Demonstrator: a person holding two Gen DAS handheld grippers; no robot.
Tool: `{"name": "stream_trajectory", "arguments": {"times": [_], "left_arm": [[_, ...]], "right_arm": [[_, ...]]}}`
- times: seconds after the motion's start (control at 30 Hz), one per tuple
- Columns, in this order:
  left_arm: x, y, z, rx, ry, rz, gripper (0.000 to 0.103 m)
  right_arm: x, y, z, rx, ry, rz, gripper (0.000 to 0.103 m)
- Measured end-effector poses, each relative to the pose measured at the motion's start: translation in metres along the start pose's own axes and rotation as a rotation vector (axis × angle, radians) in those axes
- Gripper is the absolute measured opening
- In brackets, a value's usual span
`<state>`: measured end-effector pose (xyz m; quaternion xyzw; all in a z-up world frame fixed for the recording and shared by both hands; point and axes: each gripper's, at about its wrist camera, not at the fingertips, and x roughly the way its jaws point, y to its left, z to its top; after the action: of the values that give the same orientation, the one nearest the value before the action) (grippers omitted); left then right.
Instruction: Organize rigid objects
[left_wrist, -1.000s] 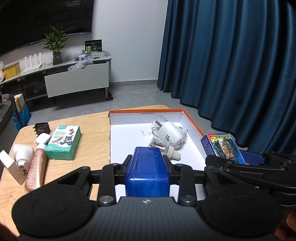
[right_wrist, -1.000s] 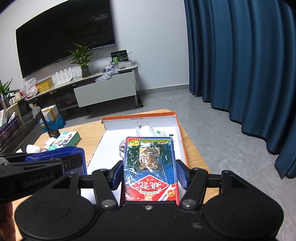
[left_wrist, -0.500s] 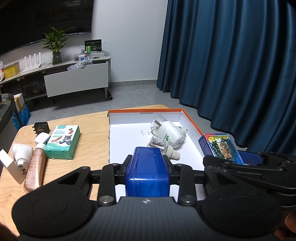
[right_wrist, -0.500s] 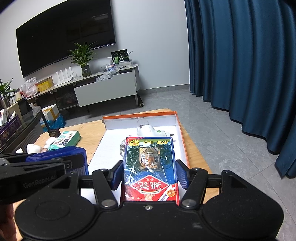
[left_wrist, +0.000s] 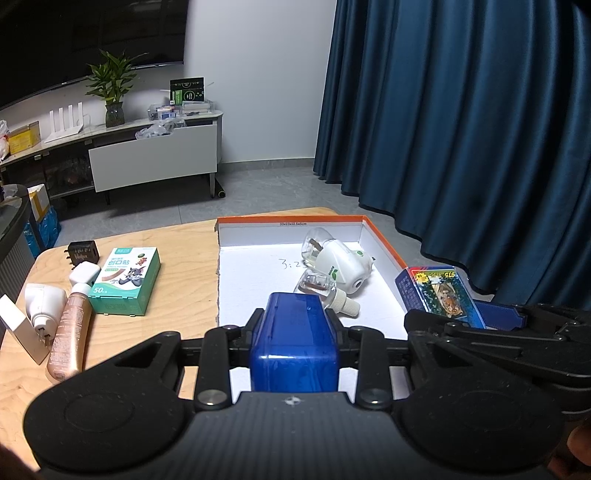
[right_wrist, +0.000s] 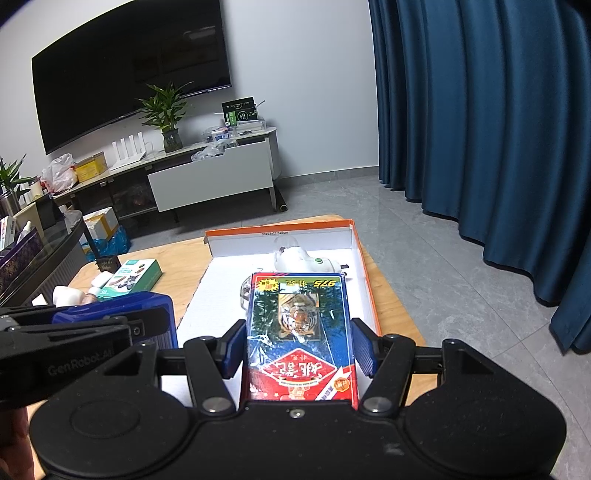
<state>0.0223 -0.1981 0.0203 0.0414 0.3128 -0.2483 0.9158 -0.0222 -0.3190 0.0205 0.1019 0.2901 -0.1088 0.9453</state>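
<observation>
Left hand-held gripper clamped on blue box; right hand-held gripper pinching tiger card pack, both over white tray.

The left hand-held gripper is holding level above the near edge of the surface, its fingers closing on a blue box. The right hand-held gripper is hovering just beside it, to its right, fingers pressing both sides of a card pack. Both are pointing forward, side by side.
</observation>
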Motion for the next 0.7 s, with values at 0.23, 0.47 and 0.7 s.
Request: {"name": "stream_trajectory", "arguments": {"times": [0.23,0.47,0.7], "left_arm": [[-0.0005,0.0000,0.0002,-0.003,0.000,0.000,0.034],[-0.0005,0.0002,0.0005,-0.006,0.000,-0.001,0.034],[-0.0001,0.0000,0.0003,-0.008,0.001,-0.001,0.034]], "right_arm": [[0.0000,0.0002,-0.0001,0.000,0.001,0.000,0.071],[0.0000,0.0005,-0.0001,-0.001,0.002,0.000,0.071],[0.0004,0.0007,-0.0001,-0.003,0.003,-0.001,0.071]]}}
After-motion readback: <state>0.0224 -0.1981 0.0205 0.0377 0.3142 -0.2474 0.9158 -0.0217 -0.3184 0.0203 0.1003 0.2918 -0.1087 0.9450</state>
